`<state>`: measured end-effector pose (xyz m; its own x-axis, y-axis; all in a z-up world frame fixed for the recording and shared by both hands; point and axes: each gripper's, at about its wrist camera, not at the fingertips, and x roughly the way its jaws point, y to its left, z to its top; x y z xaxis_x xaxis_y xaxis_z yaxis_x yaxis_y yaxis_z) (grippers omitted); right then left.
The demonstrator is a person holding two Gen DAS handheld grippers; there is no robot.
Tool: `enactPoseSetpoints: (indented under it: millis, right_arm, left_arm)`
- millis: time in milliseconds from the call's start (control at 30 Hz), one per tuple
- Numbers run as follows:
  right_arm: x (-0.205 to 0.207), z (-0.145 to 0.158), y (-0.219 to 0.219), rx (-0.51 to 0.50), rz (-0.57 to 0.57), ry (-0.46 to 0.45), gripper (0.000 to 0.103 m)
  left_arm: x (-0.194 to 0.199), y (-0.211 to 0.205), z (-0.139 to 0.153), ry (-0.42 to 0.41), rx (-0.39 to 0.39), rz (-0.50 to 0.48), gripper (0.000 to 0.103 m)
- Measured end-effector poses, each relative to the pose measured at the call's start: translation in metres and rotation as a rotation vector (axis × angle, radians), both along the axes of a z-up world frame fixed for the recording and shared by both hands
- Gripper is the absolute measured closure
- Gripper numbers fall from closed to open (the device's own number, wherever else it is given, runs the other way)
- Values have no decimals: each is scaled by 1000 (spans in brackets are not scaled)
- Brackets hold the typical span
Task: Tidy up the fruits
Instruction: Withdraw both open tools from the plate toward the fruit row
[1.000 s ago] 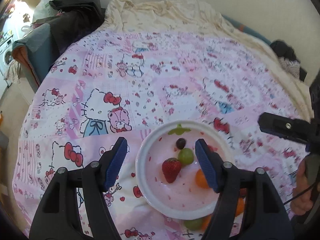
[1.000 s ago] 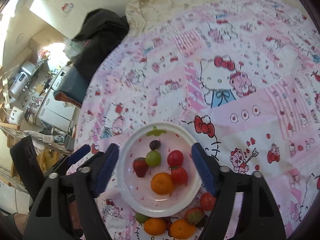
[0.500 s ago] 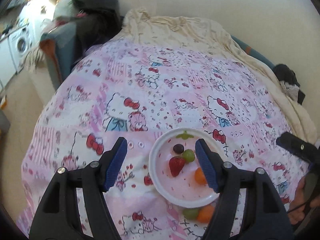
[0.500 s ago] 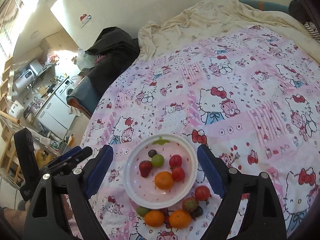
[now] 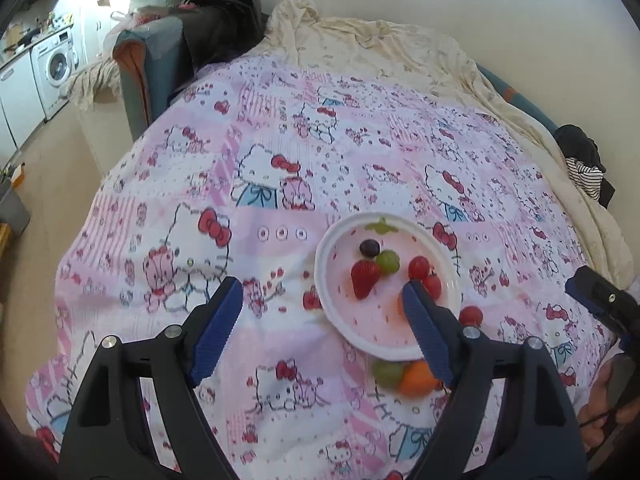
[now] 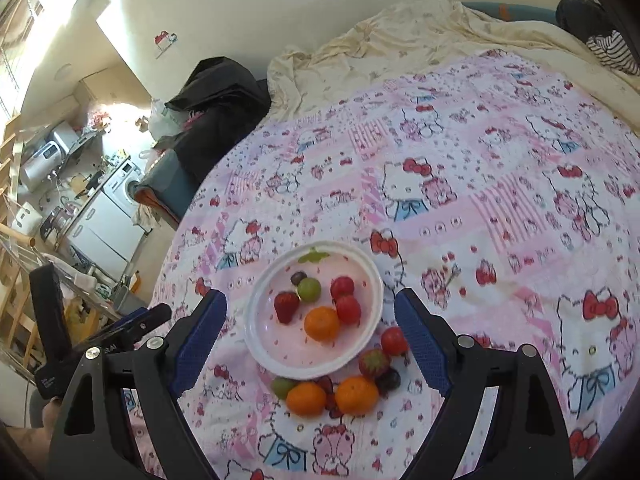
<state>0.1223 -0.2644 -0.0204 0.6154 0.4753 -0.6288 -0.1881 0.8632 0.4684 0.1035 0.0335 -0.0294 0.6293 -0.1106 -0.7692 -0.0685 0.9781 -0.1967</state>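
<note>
A bed spread with a pink cartoon-cat quilt filled most of both views, and a white plate lay on the quilt at lower centre of the right wrist frame. Judged from how things lay, the sorting was about half done: on the plate sat a tangerine, a strawberry, a green grape, a dark grape and two cherry tomatoes. Left on the quilt just below the plate's near rim were two more tangerines, another green grape, a second strawberry, a dark grape and a tomato. The right hand-held gripper hung above the plate with its jaws wide apart and nothing between the pads. The left hand-held gripper was also empty, its jaws spreading wider, with the plate's left part and bare quilt seen between them. The right wrist view showed the whole loose cluster and the plate's tangerine in full; in the left wrist view the right-hand finger hid most of that tangerine and much of the cluster, leaving one green grape, one tangerine and a tomato off the plate. Only the left view showed a hand at the lower right edge.
</note>
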Motion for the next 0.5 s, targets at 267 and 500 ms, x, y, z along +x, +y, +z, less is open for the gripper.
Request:
enactPoseSetpoints:
  millis: [267, 500]
  right_arm:
    - [-16, -15, -2, -17, -33, 59, 15]
    - [-26, -24, -3, -72, -28, 101, 15]
  left_arm:
    - [-10, 4, -18, 100, -4, 17, 24]
    - [-15, 2, -20, 123, -21, 15, 24]
